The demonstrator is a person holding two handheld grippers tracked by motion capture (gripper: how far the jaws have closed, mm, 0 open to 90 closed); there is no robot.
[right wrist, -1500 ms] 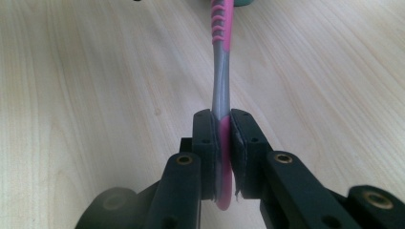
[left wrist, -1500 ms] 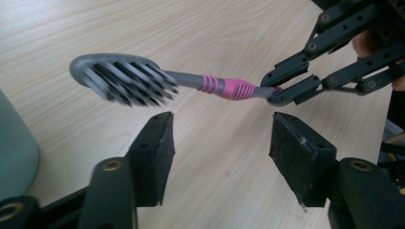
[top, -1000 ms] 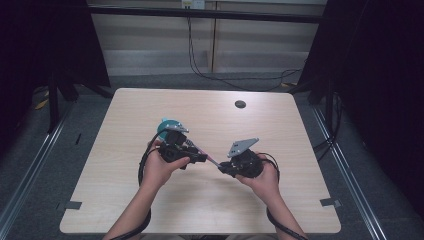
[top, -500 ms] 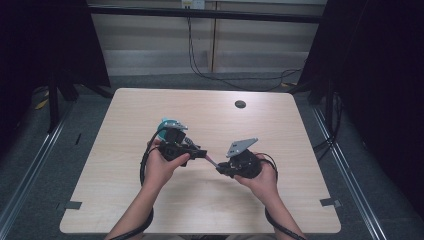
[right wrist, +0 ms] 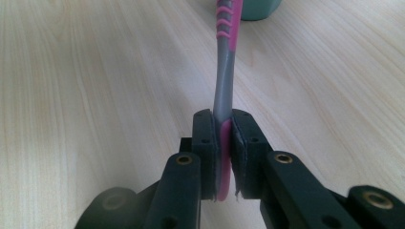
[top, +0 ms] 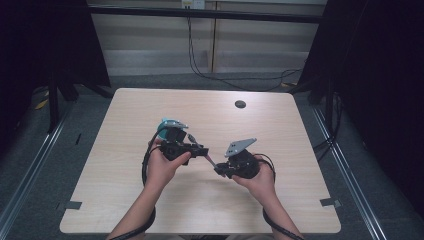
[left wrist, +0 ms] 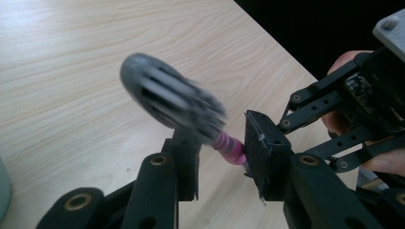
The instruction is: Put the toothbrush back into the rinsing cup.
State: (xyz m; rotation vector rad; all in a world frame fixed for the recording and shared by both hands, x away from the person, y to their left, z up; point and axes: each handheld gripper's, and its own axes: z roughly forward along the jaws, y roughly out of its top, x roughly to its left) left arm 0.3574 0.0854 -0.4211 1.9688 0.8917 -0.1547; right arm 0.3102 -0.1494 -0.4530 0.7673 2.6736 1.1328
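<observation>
A grey-and-pink toothbrush (right wrist: 224,71) is seen held above a pale wooden table (top: 125,115), its handle end clamped flat between the closed jaws of the right gripper (right wrist: 222,152); the brush is thus suspended between the two hands, clear of the tabletop. At its head end (left wrist: 172,98) the left gripper (left wrist: 222,157) has been brought around the pink neck, its jaws having just been narrowing on either side; whether the pads are already pressed on the neck cannot be told. A teal cup (right wrist: 258,9) is seen standing just beyond. By appearances a handover is midway: the second grip remains to be completed, the first released.
</observation>
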